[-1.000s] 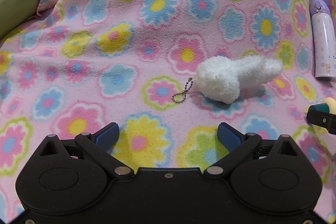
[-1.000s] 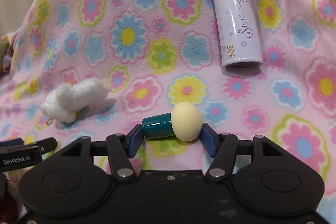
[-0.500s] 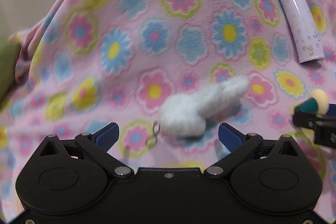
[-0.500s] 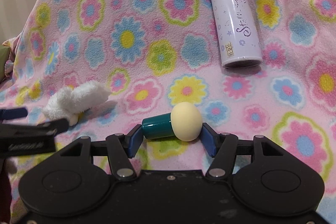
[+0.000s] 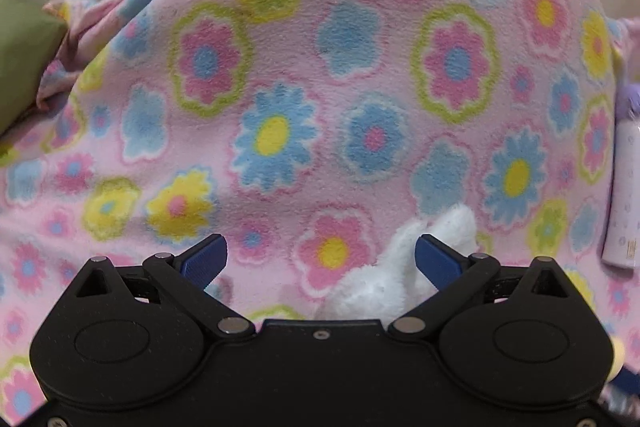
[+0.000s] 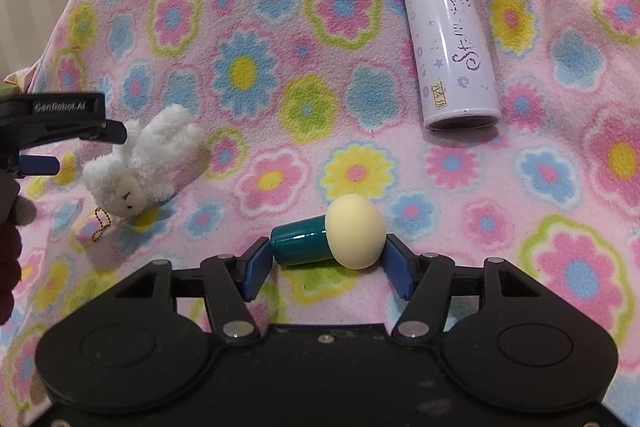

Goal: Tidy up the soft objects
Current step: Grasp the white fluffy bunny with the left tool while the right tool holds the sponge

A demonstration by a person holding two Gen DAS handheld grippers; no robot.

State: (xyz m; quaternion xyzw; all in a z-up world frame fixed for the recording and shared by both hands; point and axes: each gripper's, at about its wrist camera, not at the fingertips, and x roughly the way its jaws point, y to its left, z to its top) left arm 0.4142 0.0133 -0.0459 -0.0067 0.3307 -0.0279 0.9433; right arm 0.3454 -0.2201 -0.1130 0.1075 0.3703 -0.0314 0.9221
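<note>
While your right gripper (image 6: 326,261) clamped the teal-stemmed, cream-capped mushroom toy (image 6: 330,237), your wide-open left gripper (image 5: 321,258) hovered nearest the fluffy white plush lamb (image 6: 140,163), ears pointing away.

Two close downward views, shared blanket (image 5: 360,75)

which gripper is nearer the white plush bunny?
Left. The left gripper is open right at the white plush bunny, which lies between its fingers nearer one pad. The right gripper sits apart across the blanket, shut on the mushroom toy.
</note>
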